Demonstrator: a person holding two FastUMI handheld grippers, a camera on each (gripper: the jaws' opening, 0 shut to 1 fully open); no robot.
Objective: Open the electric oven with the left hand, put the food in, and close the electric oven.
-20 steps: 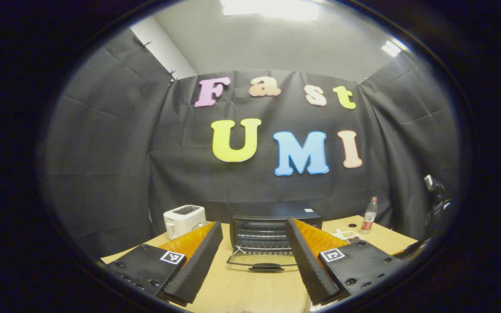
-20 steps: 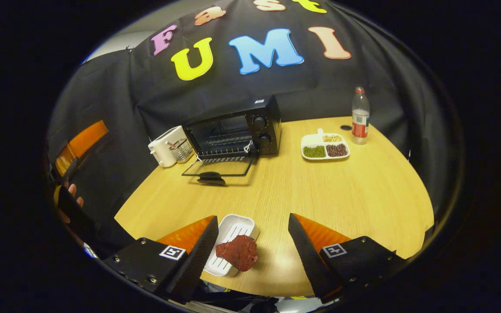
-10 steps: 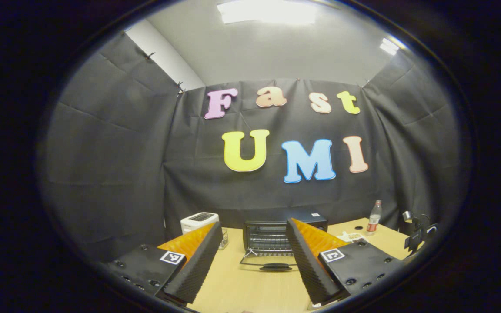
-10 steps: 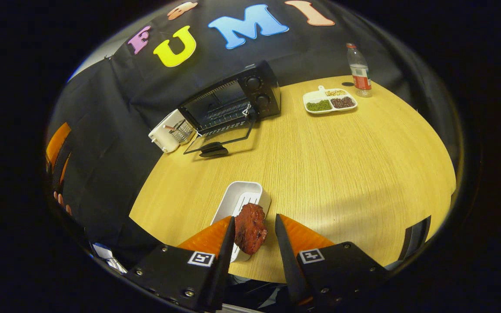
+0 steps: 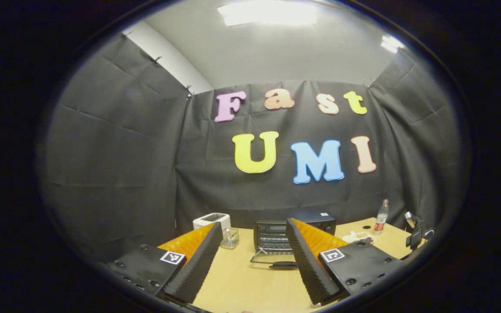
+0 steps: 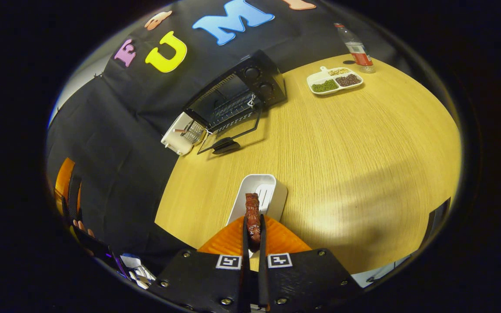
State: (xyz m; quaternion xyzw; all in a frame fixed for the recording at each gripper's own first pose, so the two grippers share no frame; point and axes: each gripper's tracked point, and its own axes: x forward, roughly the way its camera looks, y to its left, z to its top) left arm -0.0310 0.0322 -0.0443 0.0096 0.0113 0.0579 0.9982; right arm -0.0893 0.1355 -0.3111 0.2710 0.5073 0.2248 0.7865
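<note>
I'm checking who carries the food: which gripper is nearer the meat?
Right. The right gripper is shut on the meat above the white tray; the left gripper is off it.

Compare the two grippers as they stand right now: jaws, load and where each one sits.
The left gripper has its jaws wide apart and carries nothing; the right gripper has its jaws pressed shut on the piece of meat. The left one faces the open electric oven from across the table; the right one is over the white tray near the table's edge. Both are hand-held.
</note>
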